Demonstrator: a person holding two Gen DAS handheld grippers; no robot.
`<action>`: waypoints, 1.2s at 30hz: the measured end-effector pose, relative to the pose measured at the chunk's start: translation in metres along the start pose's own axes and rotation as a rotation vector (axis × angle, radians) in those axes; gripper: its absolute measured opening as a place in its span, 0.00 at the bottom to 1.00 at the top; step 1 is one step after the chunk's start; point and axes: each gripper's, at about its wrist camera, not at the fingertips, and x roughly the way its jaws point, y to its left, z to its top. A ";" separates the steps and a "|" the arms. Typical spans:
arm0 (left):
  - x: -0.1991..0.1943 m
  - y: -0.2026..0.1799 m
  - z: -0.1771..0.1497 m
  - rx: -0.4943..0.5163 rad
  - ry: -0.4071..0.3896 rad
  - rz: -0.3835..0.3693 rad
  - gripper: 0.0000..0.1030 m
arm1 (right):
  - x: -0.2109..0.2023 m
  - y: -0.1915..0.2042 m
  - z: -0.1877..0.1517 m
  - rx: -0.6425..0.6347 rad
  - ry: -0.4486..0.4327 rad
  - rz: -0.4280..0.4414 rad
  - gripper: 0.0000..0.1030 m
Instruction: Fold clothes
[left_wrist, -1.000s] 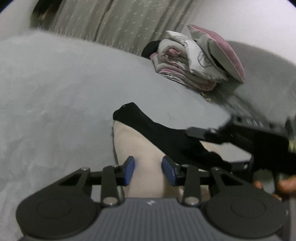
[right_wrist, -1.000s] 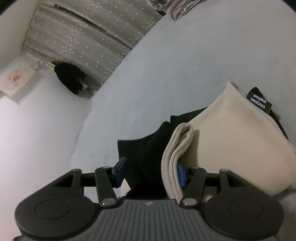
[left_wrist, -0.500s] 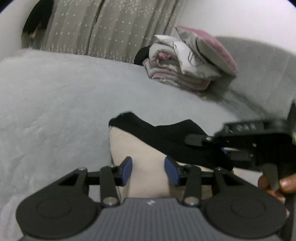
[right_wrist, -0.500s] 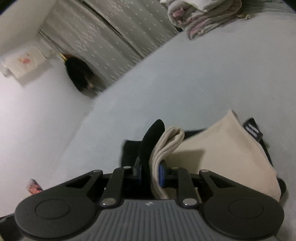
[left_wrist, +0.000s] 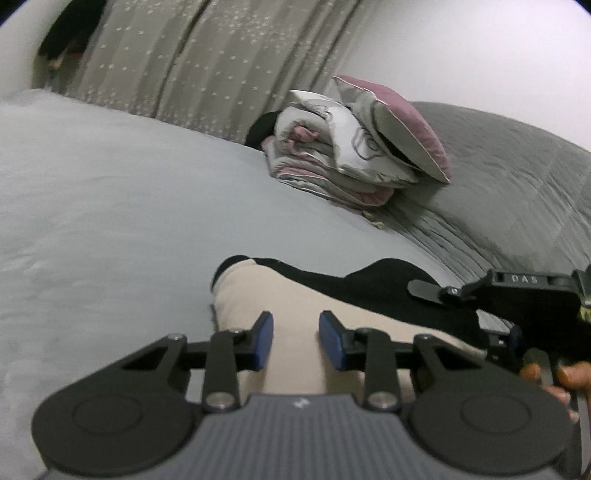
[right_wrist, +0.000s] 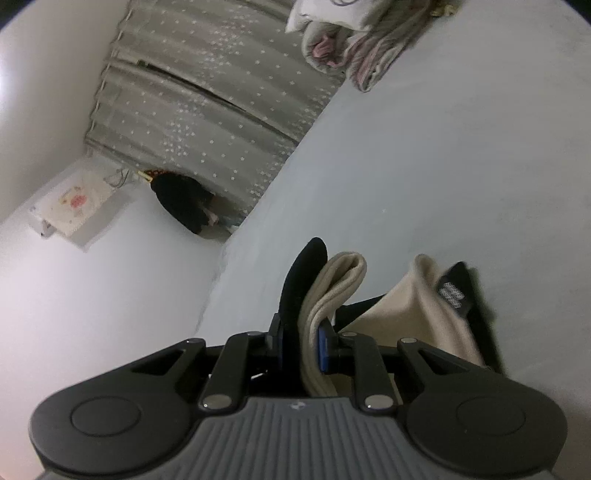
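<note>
Right gripper (right_wrist: 301, 345): jaws have just closed, now pinching garment edge, lifted.
Left gripper (left_wrist: 295, 341): jaws narrowing; pads astride cream cloth, contact unclear.
Garment (left_wrist: 295, 295): cream-and-black, on grey bed (left_wrist: 110, 221).
Meaning: fold likely starting.

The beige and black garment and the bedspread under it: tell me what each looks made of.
Garment: soft knit or fleece, likely; matte, thick rounded folds, a woven label at the black edge. The right gripper is shut on a bunched fold.
Bedspread: pale grey, smooth matte woven fabric, probably cotton or a blend; the exact fibre cannot be told.
</note>
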 end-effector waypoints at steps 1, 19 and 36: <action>0.003 -0.004 -0.002 0.013 0.003 -0.004 0.27 | -0.001 -0.005 0.002 0.010 0.002 -0.003 0.18; 0.034 -0.059 -0.049 0.285 0.025 0.021 0.27 | -0.025 -0.035 0.024 -0.076 -0.069 -0.200 0.37; 0.019 -0.051 -0.039 0.322 0.019 -0.010 0.27 | -0.018 0.038 -0.074 -0.828 -0.034 -0.327 0.33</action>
